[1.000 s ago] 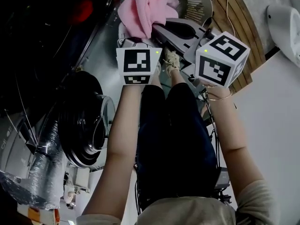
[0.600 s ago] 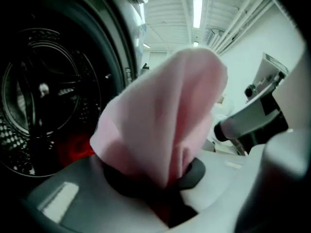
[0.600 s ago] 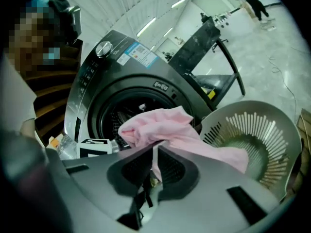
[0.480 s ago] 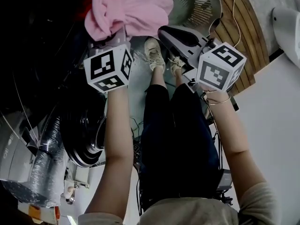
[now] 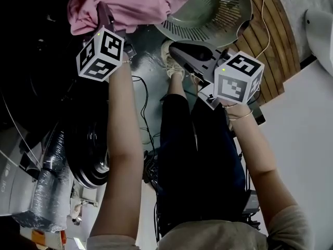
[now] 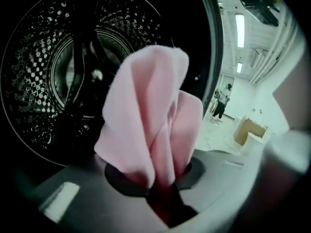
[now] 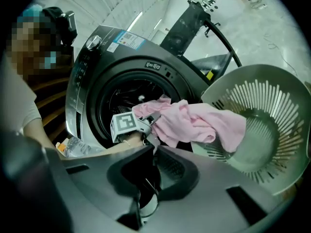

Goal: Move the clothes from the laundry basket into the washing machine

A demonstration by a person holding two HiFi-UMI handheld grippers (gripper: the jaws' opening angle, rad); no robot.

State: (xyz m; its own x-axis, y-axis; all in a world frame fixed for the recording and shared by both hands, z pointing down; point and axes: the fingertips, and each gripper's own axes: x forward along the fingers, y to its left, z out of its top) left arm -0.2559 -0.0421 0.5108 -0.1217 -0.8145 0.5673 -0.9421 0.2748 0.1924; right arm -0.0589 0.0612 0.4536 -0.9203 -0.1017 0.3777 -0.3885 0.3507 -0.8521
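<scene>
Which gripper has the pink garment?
The left gripper: its jaws have just closed on the pink garment, at the washing machine drum. The right gripper is shut, empty.

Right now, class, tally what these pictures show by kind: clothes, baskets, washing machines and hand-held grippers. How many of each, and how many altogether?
Clothes: 1, the pink garment
Baskets: 1, the laundry basket
Washing machines: 1, the washing machine
Grippers: 2, the left gripper, jaws just closed further onto the pink garment, and the right gripper, shut, empty
Total: 5
</scene>
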